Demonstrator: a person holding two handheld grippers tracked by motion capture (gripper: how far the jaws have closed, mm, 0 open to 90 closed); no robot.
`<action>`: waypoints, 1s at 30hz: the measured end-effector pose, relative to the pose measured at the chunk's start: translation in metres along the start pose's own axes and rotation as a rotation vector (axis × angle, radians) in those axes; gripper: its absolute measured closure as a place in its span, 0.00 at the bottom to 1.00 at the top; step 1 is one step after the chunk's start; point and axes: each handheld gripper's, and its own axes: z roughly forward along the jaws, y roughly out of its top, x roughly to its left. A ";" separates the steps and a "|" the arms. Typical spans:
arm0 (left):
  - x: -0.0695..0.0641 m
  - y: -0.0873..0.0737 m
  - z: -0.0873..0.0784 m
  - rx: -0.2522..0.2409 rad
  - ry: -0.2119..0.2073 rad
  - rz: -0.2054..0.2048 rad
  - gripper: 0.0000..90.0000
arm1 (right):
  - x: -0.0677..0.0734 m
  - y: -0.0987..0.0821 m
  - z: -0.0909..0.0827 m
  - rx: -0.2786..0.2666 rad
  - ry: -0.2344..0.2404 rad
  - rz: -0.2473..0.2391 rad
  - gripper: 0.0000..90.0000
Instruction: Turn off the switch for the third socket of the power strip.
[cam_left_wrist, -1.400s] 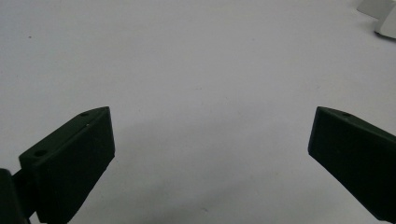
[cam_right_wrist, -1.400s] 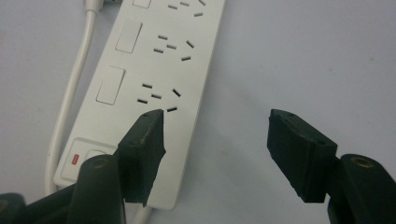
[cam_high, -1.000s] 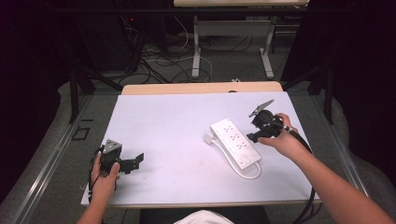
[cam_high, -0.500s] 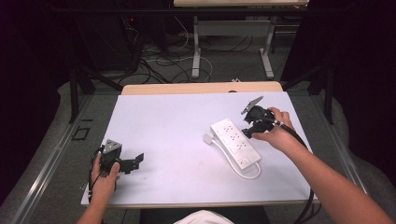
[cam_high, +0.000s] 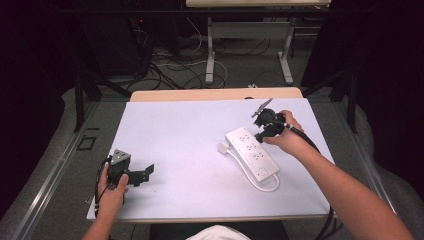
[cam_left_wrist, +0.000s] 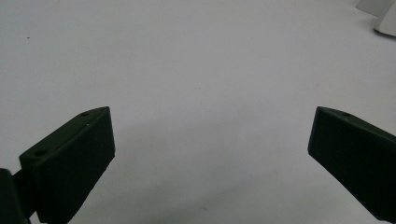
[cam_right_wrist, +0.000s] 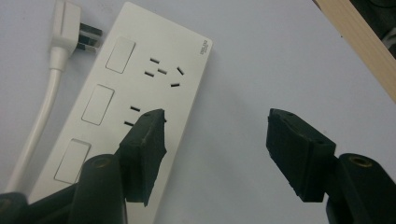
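A white power strip (cam_high: 252, 152) lies slantwise on the right half of the white tabletop (cam_high: 190, 135), its plug (cam_high: 222, 148) beside its far end and its cable looped at the near end. My right gripper (cam_high: 261, 123) hovers over the strip's far end, open. In the right gripper view my right gripper (cam_right_wrist: 217, 116) has one jaw above the power strip (cam_right_wrist: 140, 93) and the other above bare table; the plug (cam_right_wrist: 65, 28) lies at upper left. My left gripper (cam_high: 144, 174) rests open near the front left corner. My left gripper (cam_left_wrist: 212, 114) has nothing between its jaws.
A strip of bare wood (cam_high: 215, 94) borders the table's far edge, seen as a wooden edge (cam_right_wrist: 359, 42) in the right gripper view. A corner of the power strip (cam_left_wrist: 387, 23) shows far off. Table legs and cables (cam_high: 200, 60) lie on the floor behind.
My right gripper has moved a little left and away, over the far end of the power strip. The left gripper has stayed still.
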 end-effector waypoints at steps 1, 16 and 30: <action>0.000 0.000 0.000 0.000 -0.001 0.000 0.01 | 0.002 0.001 0.001 0.003 -0.003 0.018 0.42; 0.002 0.000 -0.001 0.011 -0.005 0.008 0.01 | 0.009 0.022 0.019 -0.025 0.043 0.083 0.51; 0.002 -0.001 0.000 0.010 -0.005 0.004 0.01 | 0.011 0.038 0.028 -0.054 0.070 0.108 0.59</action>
